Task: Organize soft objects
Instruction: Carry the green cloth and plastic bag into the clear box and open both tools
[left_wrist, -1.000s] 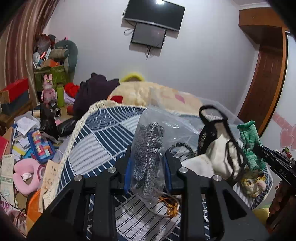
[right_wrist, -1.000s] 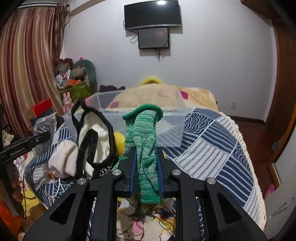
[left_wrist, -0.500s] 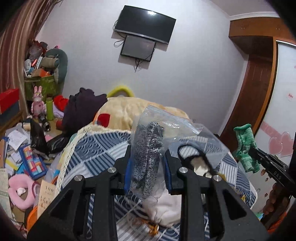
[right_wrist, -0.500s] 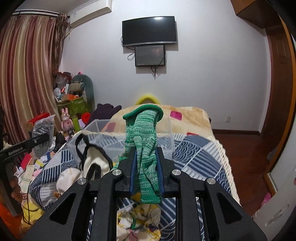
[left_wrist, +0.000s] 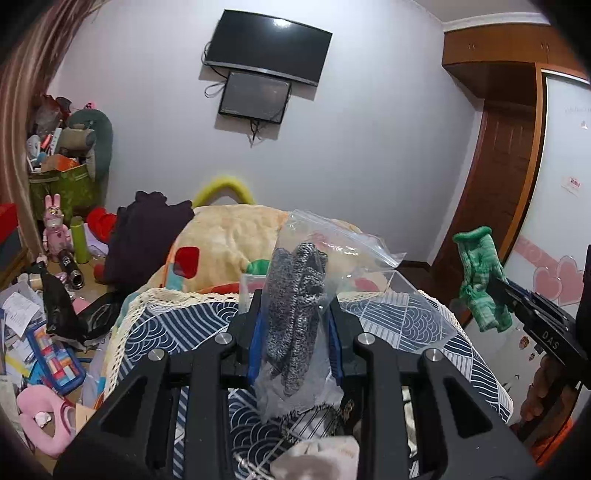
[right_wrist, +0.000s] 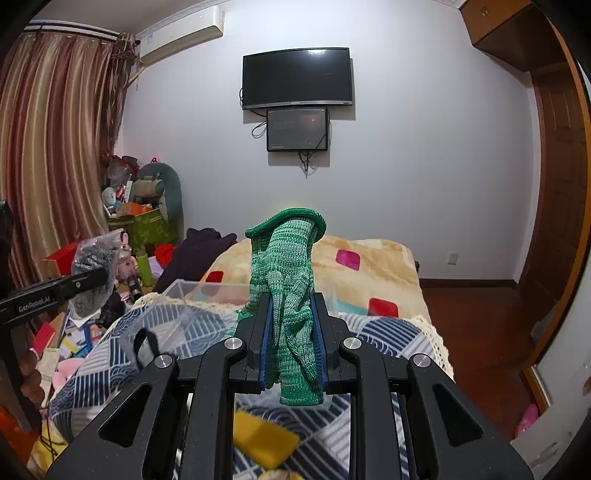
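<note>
My left gripper (left_wrist: 295, 332) is shut on a clear plastic bag (left_wrist: 325, 258) with a grey knit item (left_wrist: 295, 306) inside, held up above the bed. My right gripper (right_wrist: 291, 332) is shut on a green knit glove (right_wrist: 288, 280), also held up. The glove (left_wrist: 480, 280) and right gripper show at the right of the left wrist view. The bag (right_wrist: 92, 273) and left gripper show at the left of the right wrist view. A clear plastic box (right_wrist: 207, 295) stands on the bed ahead of both grippers.
The bed has a blue patterned cover (left_wrist: 170, 332) and a beige blanket (right_wrist: 369, 266). A dark garment (left_wrist: 144, 236) lies at its left. A black-trimmed cloth bag (right_wrist: 146, 343) and a yellow item (right_wrist: 266, 439) lie below. Clutter (left_wrist: 40, 350) fills the floor at left. A wooden door (left_wrist: 495, 192) stands at right.
Both grippers have risen and tilted up with their loads. The bed's items have sunk low in view and the wall and screens fill more of it.
</note>
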